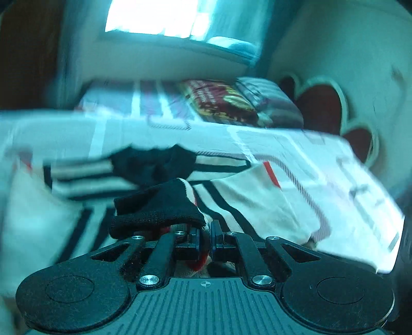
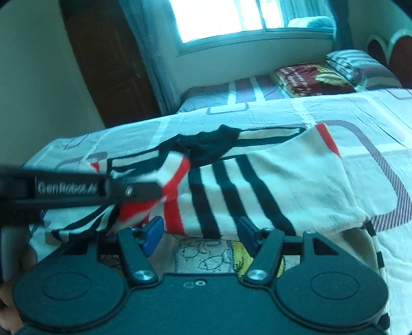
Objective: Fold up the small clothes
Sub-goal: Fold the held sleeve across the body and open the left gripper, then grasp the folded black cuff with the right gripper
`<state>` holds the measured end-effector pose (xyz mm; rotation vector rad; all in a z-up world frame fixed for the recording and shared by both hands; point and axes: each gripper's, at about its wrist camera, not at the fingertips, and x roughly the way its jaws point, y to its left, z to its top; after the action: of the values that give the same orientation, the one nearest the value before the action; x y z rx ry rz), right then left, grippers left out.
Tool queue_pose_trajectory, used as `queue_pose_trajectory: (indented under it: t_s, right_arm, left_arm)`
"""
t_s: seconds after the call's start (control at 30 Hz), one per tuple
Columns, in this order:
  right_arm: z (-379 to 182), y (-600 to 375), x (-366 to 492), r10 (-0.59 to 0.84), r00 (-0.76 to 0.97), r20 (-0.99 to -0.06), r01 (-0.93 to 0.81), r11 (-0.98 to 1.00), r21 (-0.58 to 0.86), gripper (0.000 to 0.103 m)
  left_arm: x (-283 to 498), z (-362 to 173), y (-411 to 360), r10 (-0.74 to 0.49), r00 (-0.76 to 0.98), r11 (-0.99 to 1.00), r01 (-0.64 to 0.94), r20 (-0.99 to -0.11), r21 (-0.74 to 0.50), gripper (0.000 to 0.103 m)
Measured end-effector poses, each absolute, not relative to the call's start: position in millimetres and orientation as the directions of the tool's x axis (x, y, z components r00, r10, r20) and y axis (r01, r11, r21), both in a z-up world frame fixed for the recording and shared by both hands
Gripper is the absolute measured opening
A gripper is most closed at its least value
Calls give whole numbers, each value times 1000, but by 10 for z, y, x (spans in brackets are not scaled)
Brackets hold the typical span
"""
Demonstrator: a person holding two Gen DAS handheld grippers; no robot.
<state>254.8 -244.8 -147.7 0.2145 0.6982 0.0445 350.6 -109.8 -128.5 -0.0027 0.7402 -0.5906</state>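
pinching a striped garment (image 2: 270,177) on the bed (image 2: 373,113)

left gripper (image 1: 204,235) has its fingers pressed together on the garment's black-edged corner; "genrobot.ai" reads on its side in the right view. right gripper (image 2: 200,230) sits with blue pads (image 2: 154,229) spread wide, at the cloth's near edge.

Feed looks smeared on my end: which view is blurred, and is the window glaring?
Left wrist view: heavy motion blur over the bed, only the left gripper and its black cuff sharp. Right wrist view: mostly sharp, striped garment clear. Window blown out in both.
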Motion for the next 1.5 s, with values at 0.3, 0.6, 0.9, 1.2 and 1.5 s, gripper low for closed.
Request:
queue_pose_trajectory:
  t_s: [0.3, 0.6, 0.9, 1.2, 1.5]
  right_arm:
    - [-1494, -2589, 2500, 118, 761, -638, 41, 972, 229, 63]
    - [-1510, -2680, 2533, 164, 763, -625, 68, 942, 329, 65]
    - [-1616, -2749, 2661, 145, 739, -658, 139, 923, 359, 38]
    - [-1429, -2747, 2655, 98, 806, -583, 115, 942, 316, 7]
    - [-1427, -3160, 2684, -74, 786, -614, 223, 960, 171, 7]
  left_arm:
    - [3372, -1271, -1456, -575, 440, 765, 587, -689, -264, 66]
    - [3371, -1123, -1337, -613, 469, 771, 532, -636, -352, 66]
    - [3510, -1156, -449, -446, 620, 895, 317, -645, -315, 66]
    - [3583, -1542, 380, -223, 692, 972, 102, -687, -212, 66]
    - [3729, -1892, 289, -203, 628, 977, 81, -751, -197, 66]
